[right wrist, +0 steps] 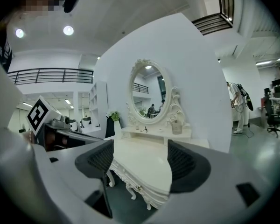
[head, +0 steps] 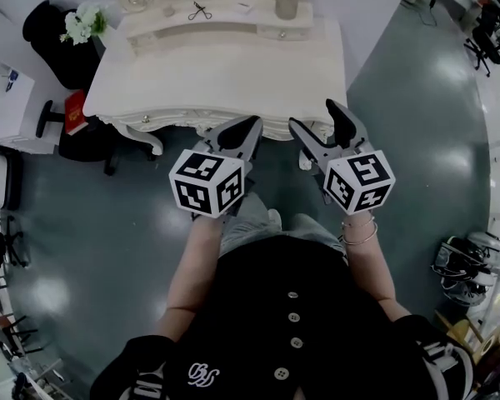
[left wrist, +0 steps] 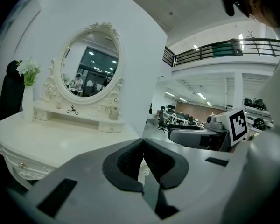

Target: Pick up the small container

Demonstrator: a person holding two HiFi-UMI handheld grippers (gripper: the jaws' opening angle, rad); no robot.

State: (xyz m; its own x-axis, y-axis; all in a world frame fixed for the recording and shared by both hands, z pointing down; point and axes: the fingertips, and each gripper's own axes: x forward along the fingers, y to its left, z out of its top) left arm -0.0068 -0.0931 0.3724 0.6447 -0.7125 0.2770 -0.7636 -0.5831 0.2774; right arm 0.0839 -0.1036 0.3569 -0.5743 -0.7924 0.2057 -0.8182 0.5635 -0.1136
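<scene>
The left gripper is held with jaws pressed together, the right gripper with jaws spread wide, the small container well ahead.

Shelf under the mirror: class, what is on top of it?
A small container stands near the right end of the shelf, and scissors lie near its middle. The inside of the container cannot be seen.
</scene>
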